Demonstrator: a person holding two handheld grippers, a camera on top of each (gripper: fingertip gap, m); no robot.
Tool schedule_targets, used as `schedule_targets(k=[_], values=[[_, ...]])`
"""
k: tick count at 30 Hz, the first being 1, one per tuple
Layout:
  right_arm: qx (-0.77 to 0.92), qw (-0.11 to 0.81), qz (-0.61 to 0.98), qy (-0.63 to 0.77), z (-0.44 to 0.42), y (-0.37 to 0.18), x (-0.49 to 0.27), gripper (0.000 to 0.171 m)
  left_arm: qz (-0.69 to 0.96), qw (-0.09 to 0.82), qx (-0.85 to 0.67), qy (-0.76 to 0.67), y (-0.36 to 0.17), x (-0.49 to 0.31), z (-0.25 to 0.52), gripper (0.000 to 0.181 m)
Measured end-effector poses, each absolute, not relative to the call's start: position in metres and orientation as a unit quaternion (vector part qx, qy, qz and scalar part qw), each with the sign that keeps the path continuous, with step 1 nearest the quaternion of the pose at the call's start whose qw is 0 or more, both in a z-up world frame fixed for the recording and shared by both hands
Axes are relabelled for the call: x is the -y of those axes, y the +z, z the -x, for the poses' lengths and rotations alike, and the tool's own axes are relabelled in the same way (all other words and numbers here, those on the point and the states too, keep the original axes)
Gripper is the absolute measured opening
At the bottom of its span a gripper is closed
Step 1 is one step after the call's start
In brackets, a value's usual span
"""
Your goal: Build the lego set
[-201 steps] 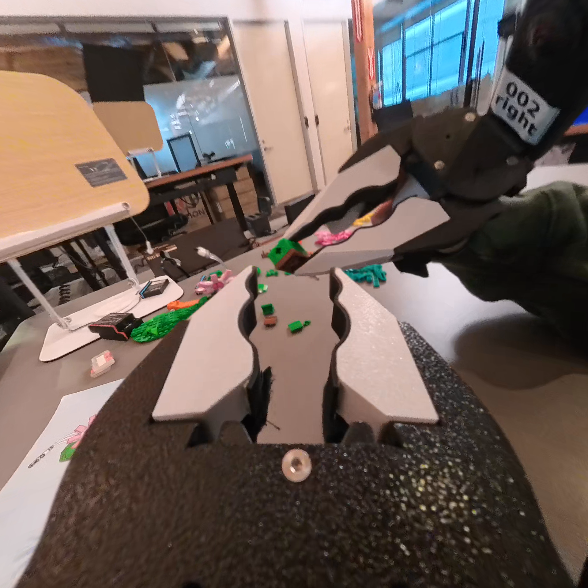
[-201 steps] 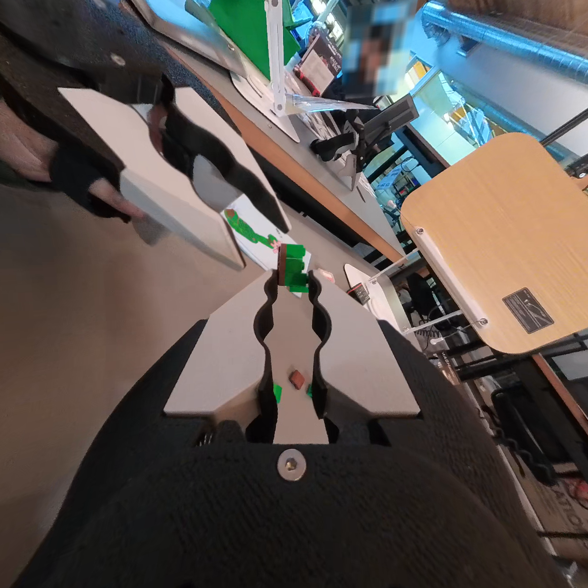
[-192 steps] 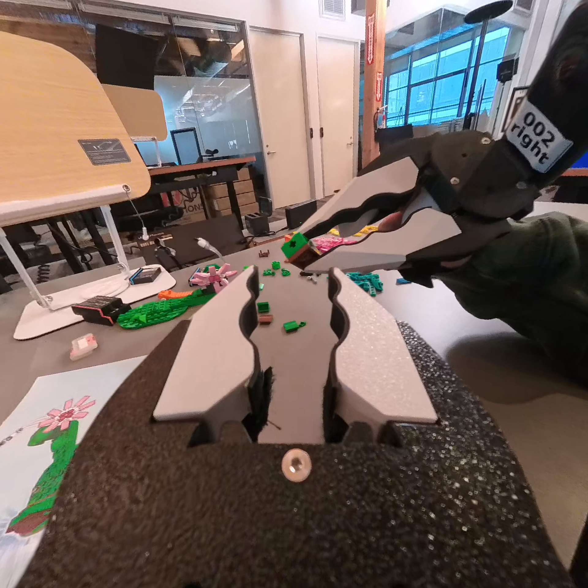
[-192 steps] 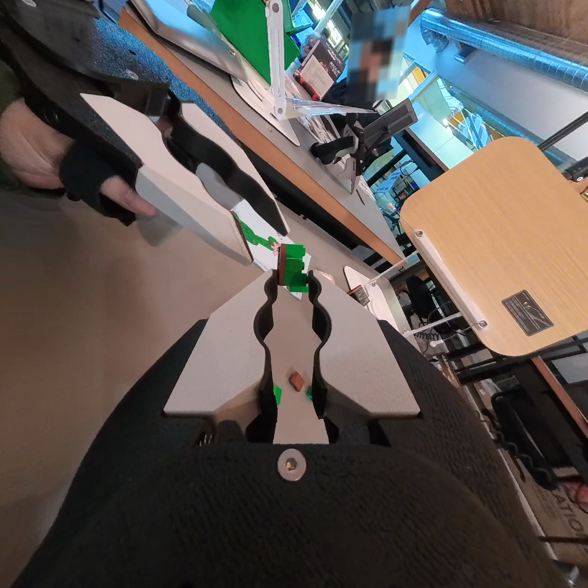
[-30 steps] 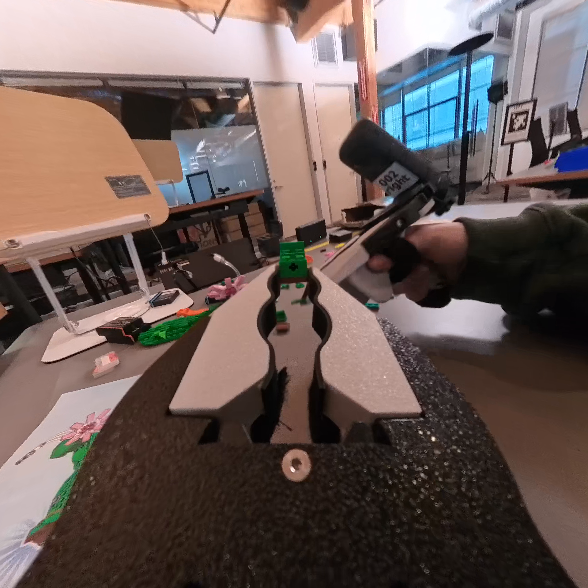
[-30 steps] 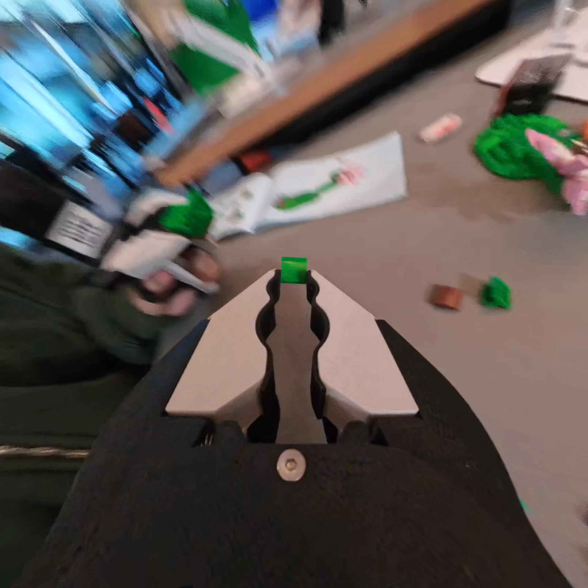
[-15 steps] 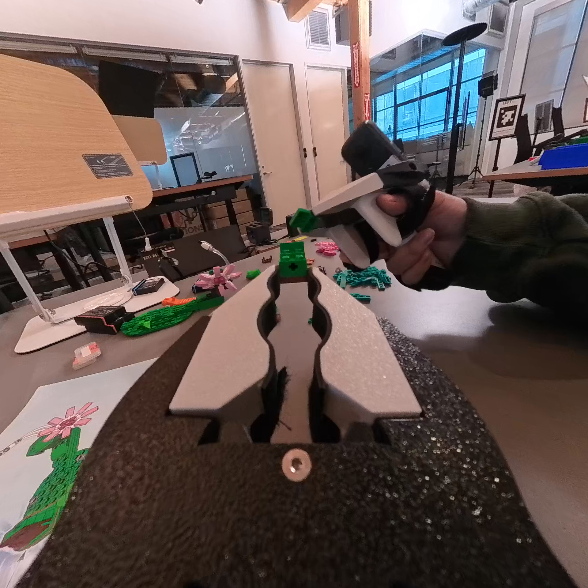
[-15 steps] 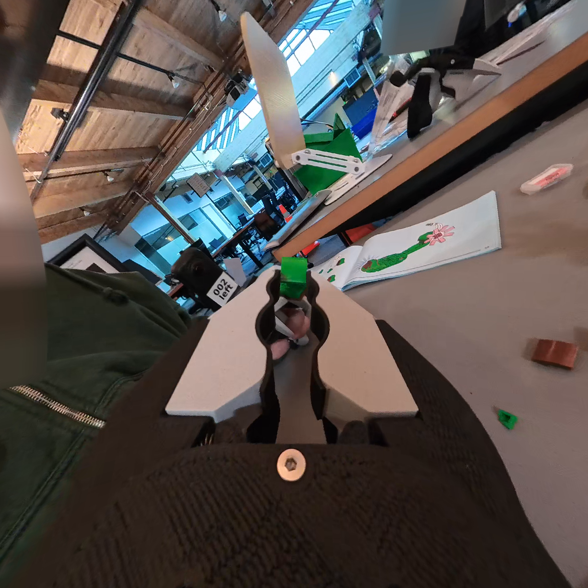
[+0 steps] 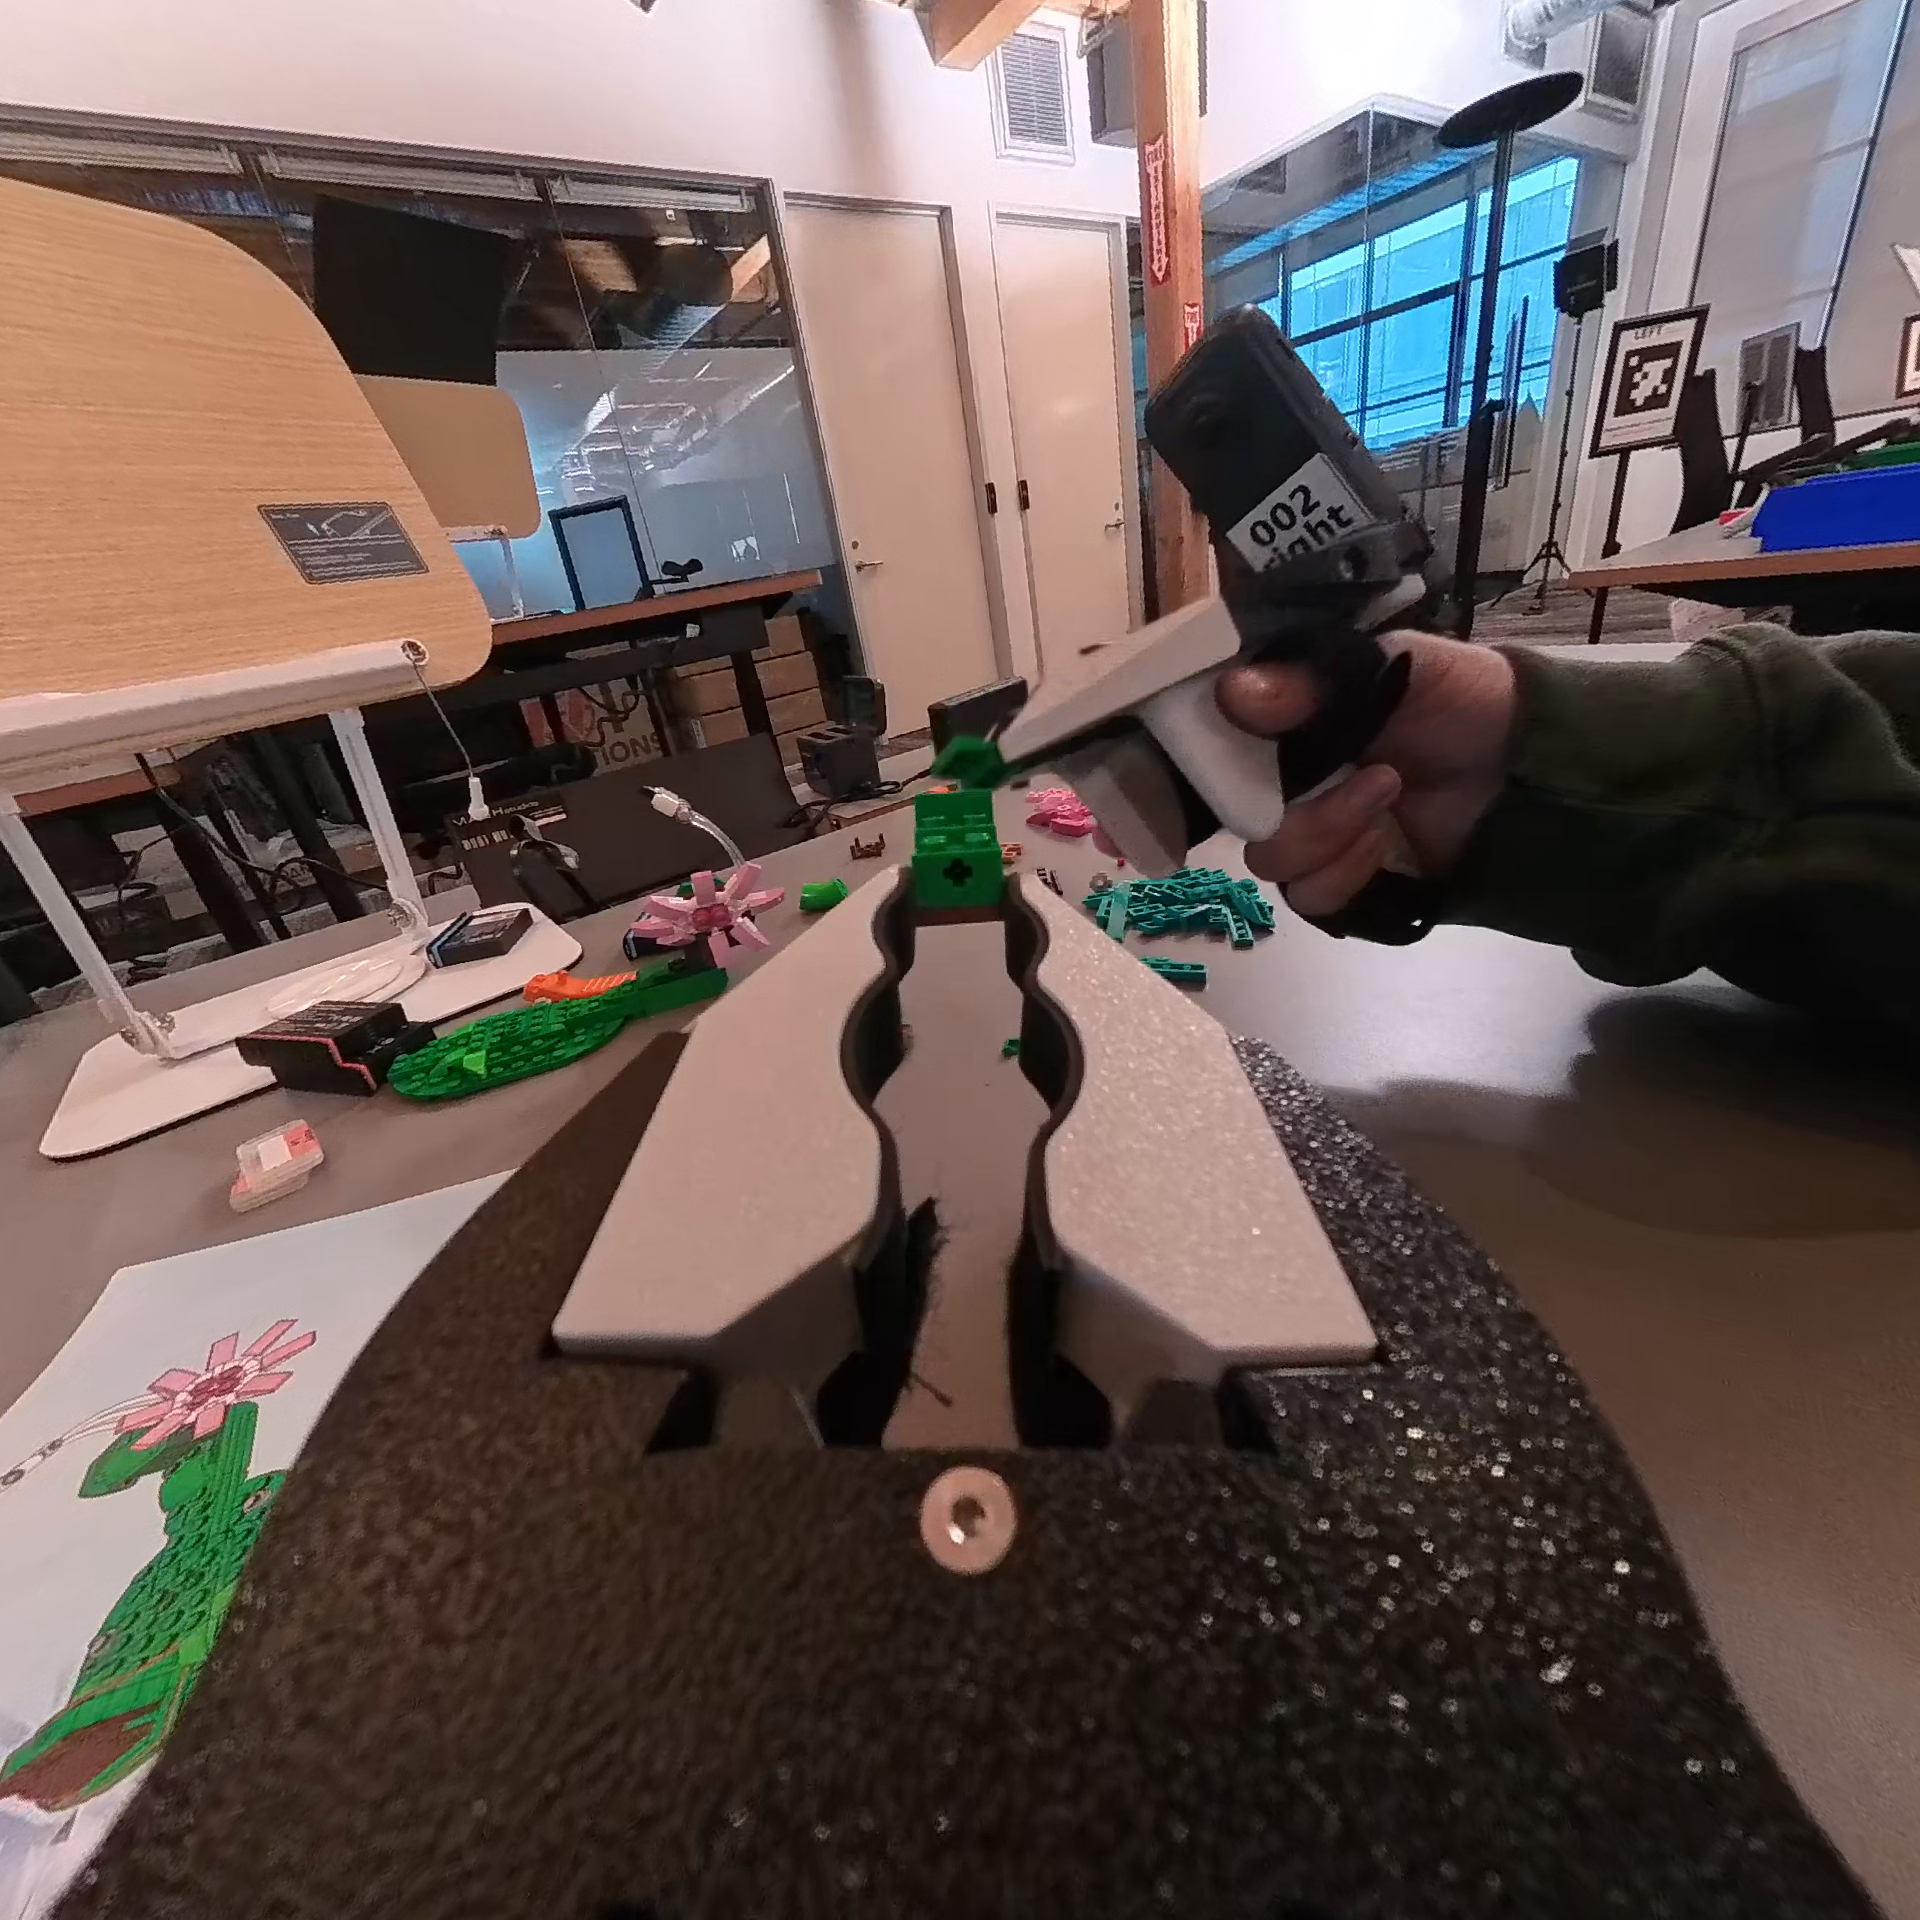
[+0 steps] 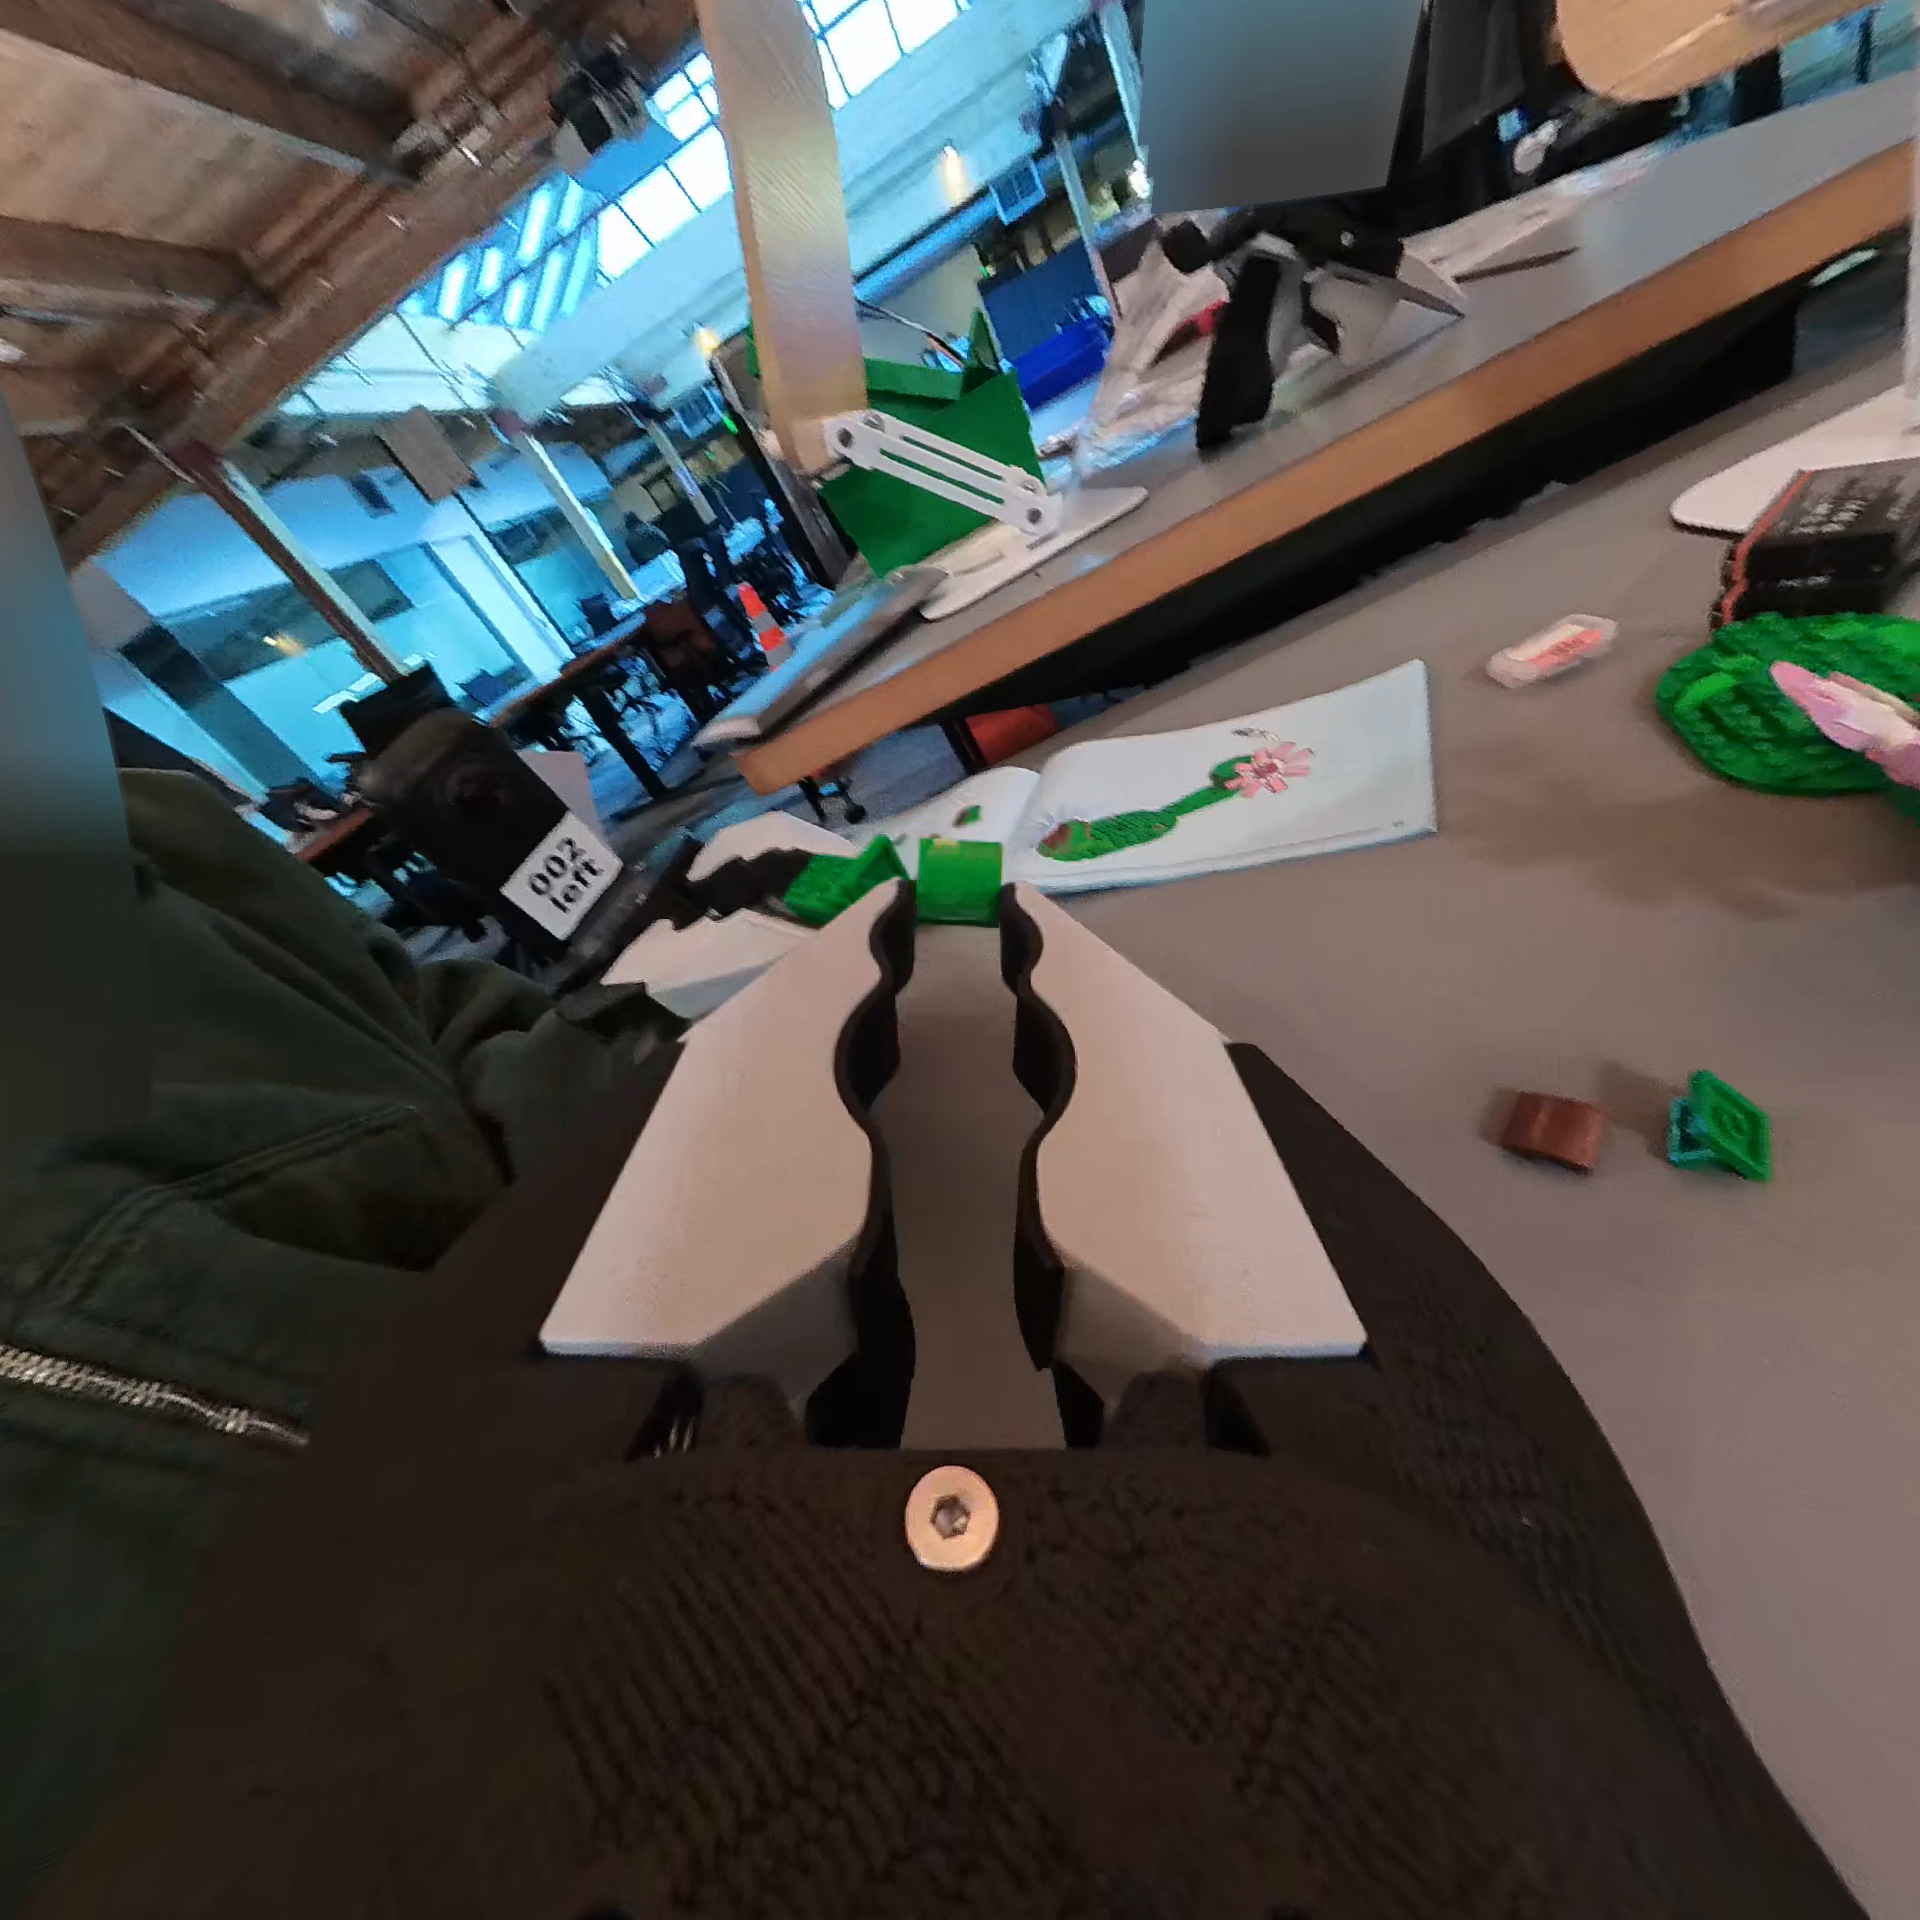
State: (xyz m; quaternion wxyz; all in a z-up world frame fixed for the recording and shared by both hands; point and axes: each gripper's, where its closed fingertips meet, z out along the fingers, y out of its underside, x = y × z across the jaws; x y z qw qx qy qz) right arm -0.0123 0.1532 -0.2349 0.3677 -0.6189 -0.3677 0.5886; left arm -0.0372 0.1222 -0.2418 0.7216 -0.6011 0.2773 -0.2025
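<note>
Left gripper [image 9: 958,902] pinches a green block stack [image 9: 958,868] at its tips, held above the table [image 9: 1558,1299]. Right gripper [image 10: 957,906] is clamped on a small green piece [image 10: 958,879], just over the stack's top. Parts look light, rigid and slick, so grip the flat sides, not the studs. Open table to the right; loose bricks [image 9: 1174,906] and the booklet [image 10: 1247,800] crowd the far side.

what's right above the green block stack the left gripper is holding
A small green piece pinched in the right gripper hangs just above the green block stack held by the left gripper. Whether they touch is unclear.
</note>
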Motion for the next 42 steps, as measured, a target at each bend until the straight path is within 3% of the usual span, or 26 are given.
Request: schedule_targets(k=[1, 21, 30, 42], values=[[0.372, 0.365, 0.624, 0.583, 0.013, -0.238, -0.153, 0.014, 0.601, 0.722, -0.277, -0.203, -0.242, -0.122, 0.037, 0.014], [0.375, 0.34, 0.629, 0.59, 0.013, -0.245, -0.151, 0.014, 0.602, 0.722, -0.274, -0.202, -0.242, -0.122, 0.038, 0.014], [0.451, 0.307, 0.749, 0.376, 0.001, -0.321, -0.169, 0.015, 0.602, 0.723, -0.275, -0.2, -0.242, -0.122, 0.038, 0.014], [0.542, 0.275, 0.75, 0.261, -0.007, -0.352, -0.162, 0.015, 0.602, 0.722, -0.276, -0.199, -0.242, -0.122, 0.037, 0.014]])
